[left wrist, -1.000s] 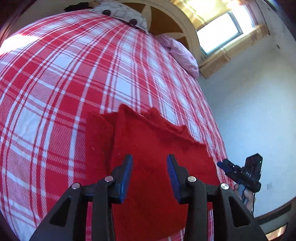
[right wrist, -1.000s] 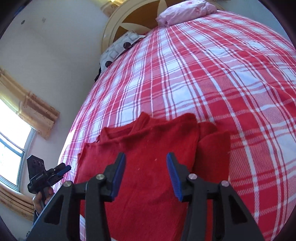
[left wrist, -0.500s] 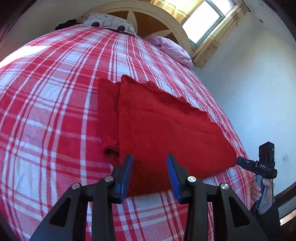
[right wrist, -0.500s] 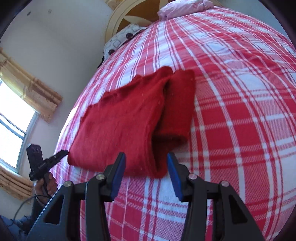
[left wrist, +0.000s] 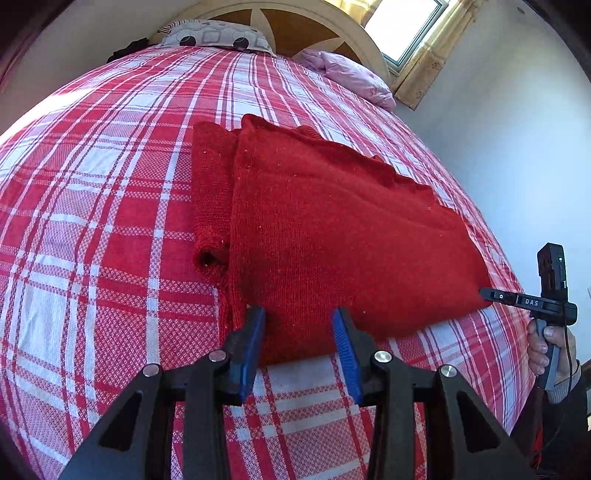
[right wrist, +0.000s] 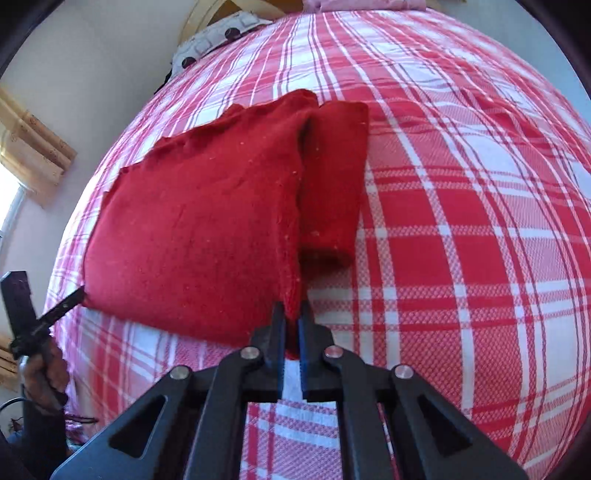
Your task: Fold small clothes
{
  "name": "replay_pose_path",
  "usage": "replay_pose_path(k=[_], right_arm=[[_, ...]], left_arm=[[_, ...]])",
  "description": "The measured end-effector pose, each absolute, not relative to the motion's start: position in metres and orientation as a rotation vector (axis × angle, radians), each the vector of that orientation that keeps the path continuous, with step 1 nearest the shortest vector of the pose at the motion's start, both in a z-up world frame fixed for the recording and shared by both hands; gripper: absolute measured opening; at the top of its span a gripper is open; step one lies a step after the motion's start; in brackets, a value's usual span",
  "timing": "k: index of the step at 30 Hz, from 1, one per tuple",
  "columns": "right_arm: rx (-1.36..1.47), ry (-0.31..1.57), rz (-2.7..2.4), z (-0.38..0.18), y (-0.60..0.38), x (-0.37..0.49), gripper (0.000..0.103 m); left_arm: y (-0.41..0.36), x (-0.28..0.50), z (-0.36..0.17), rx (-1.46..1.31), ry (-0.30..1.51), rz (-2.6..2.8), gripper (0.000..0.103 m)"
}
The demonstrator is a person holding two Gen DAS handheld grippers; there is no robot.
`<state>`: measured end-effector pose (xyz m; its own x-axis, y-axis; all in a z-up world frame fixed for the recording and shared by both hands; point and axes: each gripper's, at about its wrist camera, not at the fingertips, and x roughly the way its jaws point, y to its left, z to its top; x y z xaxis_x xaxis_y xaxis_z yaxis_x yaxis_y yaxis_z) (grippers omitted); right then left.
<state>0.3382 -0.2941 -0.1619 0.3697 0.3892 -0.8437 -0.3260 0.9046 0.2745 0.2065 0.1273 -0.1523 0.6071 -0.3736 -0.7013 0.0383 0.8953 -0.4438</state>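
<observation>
The red sweater (left wrist: 332, 236) lies part-folded near the bed's (left wrist: 110, 221) foot edge. The right gripper (right wrist: 291, 325) pinches its near corner; the left gripper (left wrist: 299, 332) gapes at the hem. Next, probably: left clamps, both lift.

The scene was lit by daylight from a window (left wrist: 404, 27), which was overexposed to near white. A glare patch was cast on the checked bedspread (left wrist: 48, 110) at far left. Strong fisheye curvature was recorded, with dark vignetting at the corners. Slight blur was seen at the right-wrist view's left edge.
</observation>
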Motion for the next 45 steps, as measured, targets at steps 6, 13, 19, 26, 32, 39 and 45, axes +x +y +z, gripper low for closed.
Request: replay_pose_path(k=[6, 13, 19, 26, 32, 39, 45], right_arm=[[0.008, 1.075, 0.449, -0.157, -0.283, 0.328, 0.013], [0.141, 1.078, 0.432, -0.164, -0.3, 0.338, 0.022], [0.121, 1.044, 0.399, -0.147, -0.3, 0.328, 0.053], [0.057, 0.9, 0.388, -0.108, -0.292, 0.3, 0.059], [-0.064, 0.816, 0.457, -0.102, -0.247, 0.282, 0.064], [-0.054, 0.975, 0.487, -0.157, -0.224, 0.32, 0.064], [-0.058, 0.98, 0.462, -0.159, -0.222, 0.319, 0.065]], left_arm=[[0.144, 0.216, -0.156, -0.492, 0.868, -0.287, 0.04], [0.144, 0.203, -0.162, -0.472, 0.899, -0.228, 0.015], [0.164, 0.193, -0.141, -0.503, 0.839, -0.189, 0.016], [0.181, 0.203, -0.137, -0.507, 0.776, -0.101, 0.064], [0.163, 0.229, -0.154, -0.444, 0.856, -0.089, 0.064], [0.145, 0.227, -0.165, -0.264, 0.862, -0.049, 0.065], [0.177, 0.215, -0.162, -0.397, 0.799, -0.047, 0.065]])
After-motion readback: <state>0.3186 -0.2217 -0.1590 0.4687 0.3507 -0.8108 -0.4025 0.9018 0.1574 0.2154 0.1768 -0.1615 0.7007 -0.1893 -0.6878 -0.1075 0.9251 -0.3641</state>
